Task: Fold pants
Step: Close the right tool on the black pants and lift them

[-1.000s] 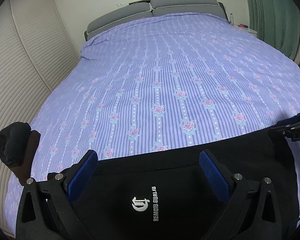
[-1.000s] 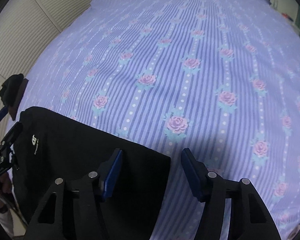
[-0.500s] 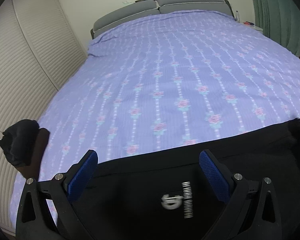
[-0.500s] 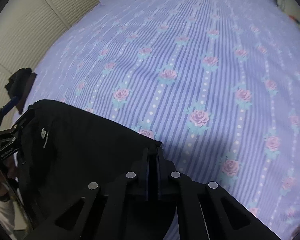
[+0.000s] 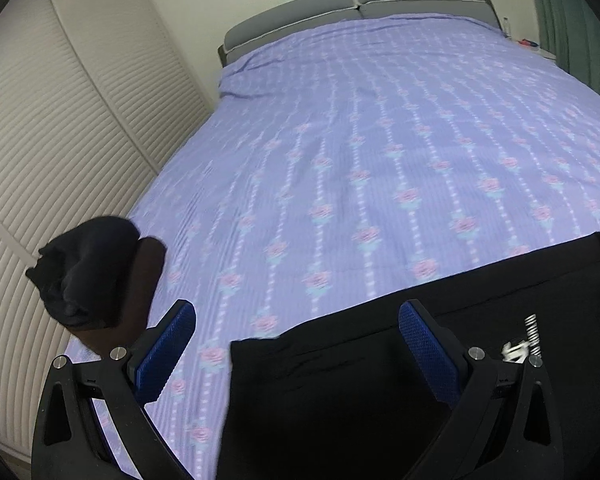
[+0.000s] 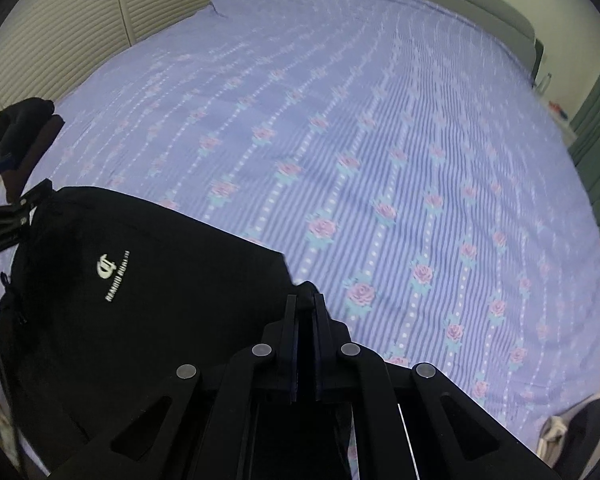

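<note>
Pinching black pants (image 6: 148, 280) corner, right tool (image 6: 305, 308) clenched, left tool (image 5: 296, 344) spread wide, holding nothing

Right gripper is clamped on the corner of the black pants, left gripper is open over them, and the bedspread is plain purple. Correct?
Not quite. The bedspread is not plain: the right wrist view shows purple stripes with pink roses. The rest stands for the right gripper, pants and left gripper.

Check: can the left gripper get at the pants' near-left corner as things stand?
Probably yes. The left gripper is open, the pants corner lies between its fingers, and nothing covers it; the right gripper pinches another corner.
</note>
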### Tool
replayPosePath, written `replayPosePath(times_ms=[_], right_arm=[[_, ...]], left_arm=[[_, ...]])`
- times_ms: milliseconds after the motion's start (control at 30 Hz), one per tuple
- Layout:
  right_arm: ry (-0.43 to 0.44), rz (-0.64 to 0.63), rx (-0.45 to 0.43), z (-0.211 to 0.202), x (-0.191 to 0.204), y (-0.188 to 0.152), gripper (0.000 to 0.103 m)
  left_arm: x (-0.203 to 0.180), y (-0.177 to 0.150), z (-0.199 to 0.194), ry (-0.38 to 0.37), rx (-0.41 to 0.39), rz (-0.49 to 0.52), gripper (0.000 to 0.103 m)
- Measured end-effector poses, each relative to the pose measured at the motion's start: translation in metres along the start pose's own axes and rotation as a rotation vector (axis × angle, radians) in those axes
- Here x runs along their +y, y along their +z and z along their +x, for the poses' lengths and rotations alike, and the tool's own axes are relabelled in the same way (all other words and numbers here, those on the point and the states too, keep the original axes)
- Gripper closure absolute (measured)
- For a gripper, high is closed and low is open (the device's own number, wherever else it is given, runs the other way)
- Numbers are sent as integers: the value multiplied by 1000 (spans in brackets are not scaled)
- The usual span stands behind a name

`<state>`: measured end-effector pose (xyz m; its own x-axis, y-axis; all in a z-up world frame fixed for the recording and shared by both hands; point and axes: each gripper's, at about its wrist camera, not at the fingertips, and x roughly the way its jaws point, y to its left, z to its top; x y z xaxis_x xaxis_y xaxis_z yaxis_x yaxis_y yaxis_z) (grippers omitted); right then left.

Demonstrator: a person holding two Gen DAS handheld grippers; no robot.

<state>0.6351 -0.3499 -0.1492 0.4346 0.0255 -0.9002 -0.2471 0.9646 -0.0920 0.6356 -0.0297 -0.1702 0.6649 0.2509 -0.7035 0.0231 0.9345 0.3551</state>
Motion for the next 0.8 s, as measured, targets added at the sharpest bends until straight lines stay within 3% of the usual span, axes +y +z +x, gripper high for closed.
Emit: replayPosePath(times_ms=[333, 800], right_arm=[[-28, -23, -54, -58, 13, -36, 97], [106, -98, -153, -164, 64, -140, 97]], left_arm=[[2, -27, -34, -51, -14, 14, 0], [6, -88, -174, -116, -122, -21, 0]])
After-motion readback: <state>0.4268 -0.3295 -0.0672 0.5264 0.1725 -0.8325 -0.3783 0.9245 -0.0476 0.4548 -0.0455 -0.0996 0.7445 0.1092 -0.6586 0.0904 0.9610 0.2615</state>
